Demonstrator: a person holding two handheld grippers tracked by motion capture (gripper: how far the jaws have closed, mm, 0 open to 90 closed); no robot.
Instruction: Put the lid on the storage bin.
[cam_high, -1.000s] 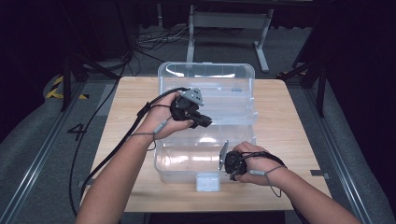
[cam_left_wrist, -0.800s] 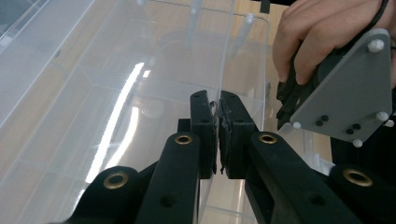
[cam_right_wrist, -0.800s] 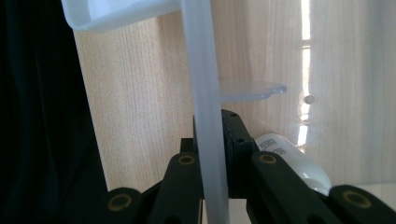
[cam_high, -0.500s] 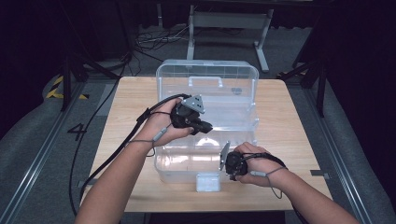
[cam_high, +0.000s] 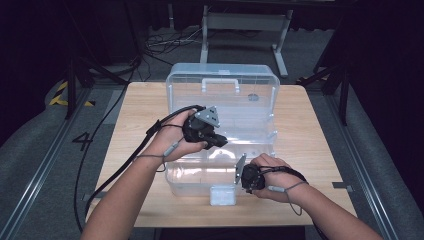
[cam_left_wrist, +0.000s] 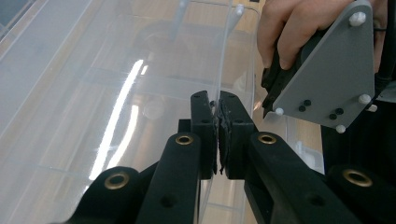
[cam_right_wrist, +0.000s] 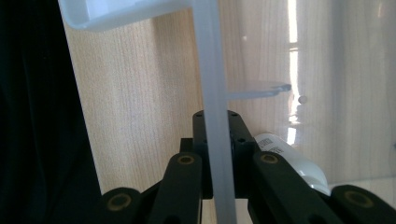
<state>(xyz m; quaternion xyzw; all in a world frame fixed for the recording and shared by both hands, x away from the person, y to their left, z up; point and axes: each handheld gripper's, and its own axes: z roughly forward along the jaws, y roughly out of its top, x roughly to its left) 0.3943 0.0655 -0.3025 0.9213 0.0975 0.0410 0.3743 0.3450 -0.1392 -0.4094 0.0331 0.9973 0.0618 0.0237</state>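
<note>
Dark floor with cables surrounds a pale wooden bench (cam_high: 125, 130); metal stand legs beyond its far edge.

Clear plastic box (cam_high: 225, 100) sits mid-bench, long axis across the bench, lid raised at the far side with its white handle (cam_high: 220, 82) uppermost. Open base lies nearer the person, with a small white latch (cam_high: 222, 195) at its near wall.

Left claw (cam_left_wrist: 217, 135): jaws nearly shut, pinching a thin clear wall edge of the box between the pads. In the high view the left claw (cam_high: 215, 140) sits over the middle of the box, grey three-cornered plate on top, cable trailing off toward the bench's left side. The right hand and its plate show just beyond this claw, to its upper right in the left gripper view.

Right claw (cam_right_wrist: 218, 154): jaws closed on a translucent white wall that rises straight up between them. In the high view the right claw (cam_high: 245, 175) is at the near right part of the base, close to the latch. A white tube-like item (cam_right_wrist: 289, 156) lies inside the box just right of this claw; label too blurred to read.

Room: bare bench on both sides of the box and a narrow strip in front of it; the two claws are near each other.
</note>
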